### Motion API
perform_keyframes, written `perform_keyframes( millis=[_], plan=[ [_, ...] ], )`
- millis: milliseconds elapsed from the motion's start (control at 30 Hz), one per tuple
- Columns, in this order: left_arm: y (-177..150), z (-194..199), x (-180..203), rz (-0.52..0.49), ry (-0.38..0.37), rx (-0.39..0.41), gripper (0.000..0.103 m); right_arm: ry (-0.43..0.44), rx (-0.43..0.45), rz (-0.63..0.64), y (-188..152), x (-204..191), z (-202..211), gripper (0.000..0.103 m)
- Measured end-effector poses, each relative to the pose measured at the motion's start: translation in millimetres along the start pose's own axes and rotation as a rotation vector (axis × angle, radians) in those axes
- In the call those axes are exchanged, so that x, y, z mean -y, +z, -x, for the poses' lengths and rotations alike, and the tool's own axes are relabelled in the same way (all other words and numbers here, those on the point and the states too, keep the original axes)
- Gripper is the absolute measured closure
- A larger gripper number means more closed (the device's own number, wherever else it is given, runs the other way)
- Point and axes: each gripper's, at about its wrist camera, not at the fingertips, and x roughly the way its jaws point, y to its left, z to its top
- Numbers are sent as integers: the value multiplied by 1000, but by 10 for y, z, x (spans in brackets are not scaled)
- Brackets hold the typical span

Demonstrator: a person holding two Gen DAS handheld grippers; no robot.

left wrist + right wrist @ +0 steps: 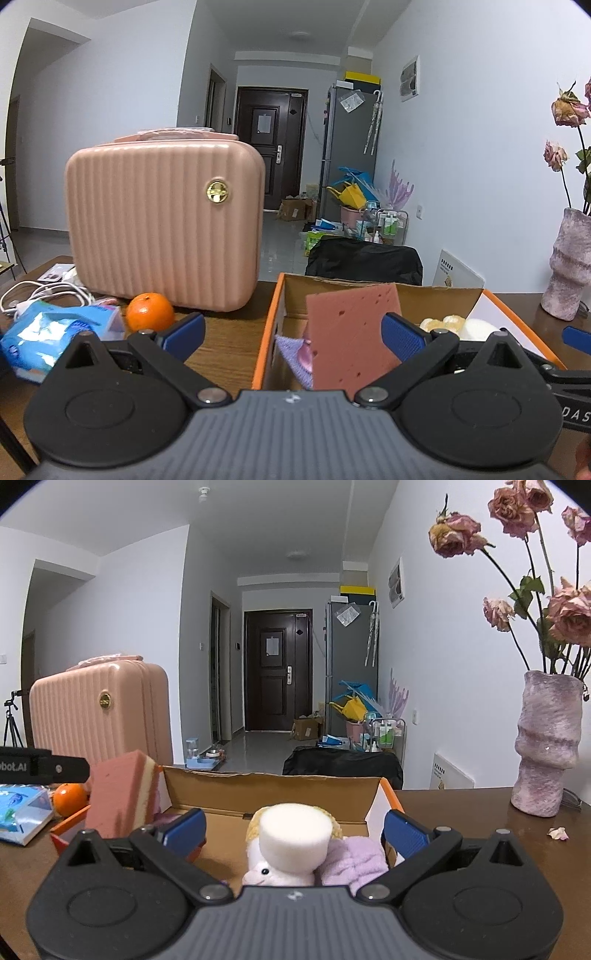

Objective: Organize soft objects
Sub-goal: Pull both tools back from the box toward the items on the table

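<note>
Fingers of both the left gripper and right gripper stand apart, empty. Risk: the sponge leaning upright in the box may topple out if nudged.

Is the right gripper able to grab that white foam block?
Probably yes: the right gripper is open, and the white foam block sits uncovered on top of the toys, directly between its fingers.
</note>
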Motion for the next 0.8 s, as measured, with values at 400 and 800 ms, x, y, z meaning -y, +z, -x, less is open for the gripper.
perform_keyframes(
  millis=[400,800],
  plan=[
    [-122,374,-194,12,26,-6,0,15,-5,11,-95,-94,394,0],
    [-294,756,-322,-8,53,-10,0,36,-16,24,-203,-173,719,0]
  ],
)
